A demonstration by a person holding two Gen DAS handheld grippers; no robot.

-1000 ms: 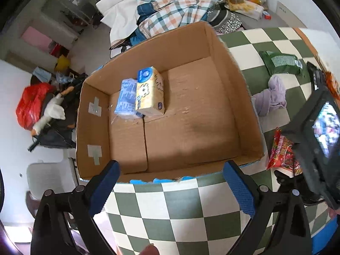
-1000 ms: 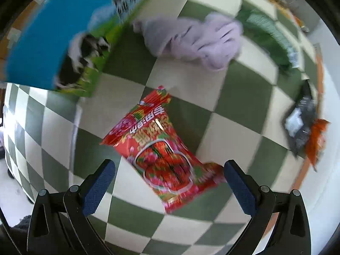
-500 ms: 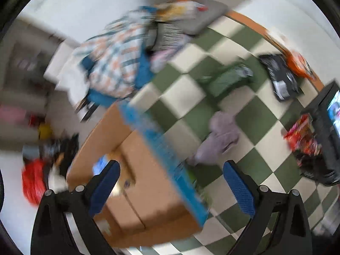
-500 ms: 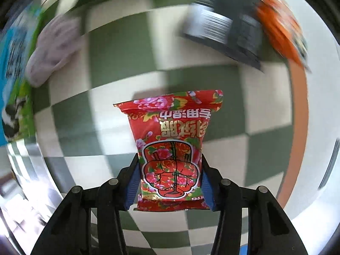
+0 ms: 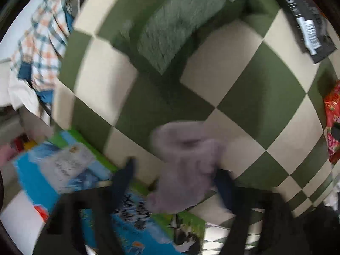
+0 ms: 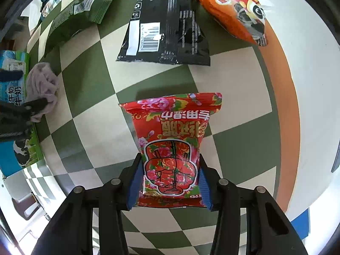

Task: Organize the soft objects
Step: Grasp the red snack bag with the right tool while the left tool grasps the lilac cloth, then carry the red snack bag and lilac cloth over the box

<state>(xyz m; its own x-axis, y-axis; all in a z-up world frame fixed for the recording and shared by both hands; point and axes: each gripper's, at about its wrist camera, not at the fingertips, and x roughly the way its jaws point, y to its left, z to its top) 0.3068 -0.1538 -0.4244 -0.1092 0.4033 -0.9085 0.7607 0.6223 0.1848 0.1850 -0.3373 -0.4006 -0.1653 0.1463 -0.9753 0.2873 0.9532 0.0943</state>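
Note:
My right gripper (image 6: 169, 180) is shut on a red flowered packet (image 6: 172, 146) and holds it over the green and cream checked cloth (image 6: 233, 97). My left gripper (image 5: 176, 182) is open, its blue fingers on either side of a crumpled lilac cloth (image 5: 187, 165) lying on the checks; the view is blurred. The lilac cloth (image 6: 42, 85) and the left gripper's dark fingers also show at the left of the right wrist view. The red packet (image 5: 332, 125) shows at the right edge of the left wrist view.
A green packet (image 6: 78, 17), a black packet (image 6: 165, 27) and an orange packet (image 6: 233, 6) lie further back. A blue and green printed box (image 5: 70, 174) stands left of the lilac cloth. A plaid garment (image 5: 38, 48) lies beyond the table.
My left gripper swung away from the cardboard box and down over the lilac cloth. My right gripper shut on the red packet and has raised it a little.

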